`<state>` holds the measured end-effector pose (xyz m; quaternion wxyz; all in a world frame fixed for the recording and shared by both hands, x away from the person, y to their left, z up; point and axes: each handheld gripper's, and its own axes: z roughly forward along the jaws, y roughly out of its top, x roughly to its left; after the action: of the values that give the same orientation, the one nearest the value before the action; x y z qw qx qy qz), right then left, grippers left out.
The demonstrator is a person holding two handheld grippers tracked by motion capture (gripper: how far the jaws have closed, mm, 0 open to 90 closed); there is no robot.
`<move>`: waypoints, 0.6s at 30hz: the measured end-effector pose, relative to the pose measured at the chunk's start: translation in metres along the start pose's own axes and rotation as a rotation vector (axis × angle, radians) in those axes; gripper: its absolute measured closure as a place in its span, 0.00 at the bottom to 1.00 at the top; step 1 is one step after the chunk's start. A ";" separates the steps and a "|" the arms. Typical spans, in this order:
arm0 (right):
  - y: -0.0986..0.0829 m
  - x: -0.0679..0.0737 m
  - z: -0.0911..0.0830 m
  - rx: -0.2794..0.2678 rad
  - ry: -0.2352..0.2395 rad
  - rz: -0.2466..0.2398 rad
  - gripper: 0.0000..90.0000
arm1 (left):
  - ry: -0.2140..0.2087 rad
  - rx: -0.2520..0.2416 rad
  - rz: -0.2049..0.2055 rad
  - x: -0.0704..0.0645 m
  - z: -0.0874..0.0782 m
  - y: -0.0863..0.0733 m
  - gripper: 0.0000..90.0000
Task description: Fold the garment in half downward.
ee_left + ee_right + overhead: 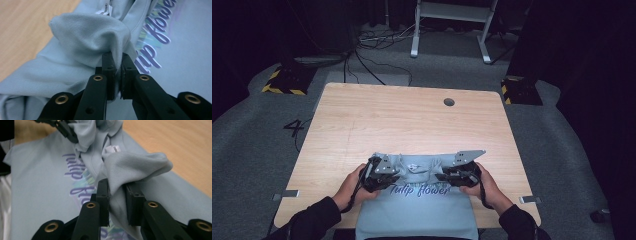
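High view: two grippers pinch a pale shirt

A light blue shirt (417, 205) lay at the near edge of the tabletop (407, 120), its printed side up. The left hand-held gripper (117, 65) was clamped on a bunched fold near the collar, and the right hand-held gripper (117, 195) gripped another fold just beside it

a lab or recording studio, not a home: beyond the fingers, a bare wooden counter (412, 115) stands on grey carpet (257, 135) amid dark surroundings, with loose cables (372, 40) on the floor, yellow-black hazard tape (282, 82) on equipment bases, and a white metal stand (452, 25) behind.
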<state>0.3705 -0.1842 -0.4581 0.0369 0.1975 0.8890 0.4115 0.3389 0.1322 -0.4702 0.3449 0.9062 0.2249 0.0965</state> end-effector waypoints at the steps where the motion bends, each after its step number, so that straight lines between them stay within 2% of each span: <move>1: -0.004 0.003 0.000 0.009 -0.001 -0.005 0.86 | -0.004 0.004 0.003 -0.002 -0.001 -0.001 0.94; 3: -0.009 0.006 -0.001 0.012 0.015 -0.004 0.87 | -0.005 0.016 0.021 -0.008 -0.002 -0.005 0.94; 5: -0.013 0.010 -0.002 0.030 0.010 -0.022 0.88 | -0.011 0.024 0.008 -0.014 -0.002 -0.011 0.94; 6: -0.015 0.012 -0.003 0.032 0.021 -0.016 0.89 | -0.006 0.037 0.023 -0.016 -0.001 -0.012 0.94; 8: -0.017 0.015 -0.002 0.039 0.028 -0.020 0.89 | -0.005 0.046 0.024 -0.018 -0.001 -0.014 0.94; 9: -0.019 0.018 0.000 0.054 0.023 -0.043 0.91 | -0.013 0.041 0.015 -0.019 0.000 -0.016 0.93; 12: -0.024 0.022 0.003 0.067 0.020 -0.052 0.92 | -0.015 0.038 0.009 -0.020 -0.001 -0.020 0.93; 16: -0.029 0.022 0.006 0.067 0.012 -0.047 0.94 | -0.032 -0.003 -0.033 -0.017 0.000 -0.026 0.93; 18: -0.031 0.023 0.008 0.070 0.000 -0.049 0.94 | -0.029 -0.015 -0.017 -0.017 0.001 -0.028 0.93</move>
<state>0.3408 -0.1879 -0.4846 0.0402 0.1767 0.9075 0.3789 0.3147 0.1423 -0.4897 0.3556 0.9030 0.2269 0.0821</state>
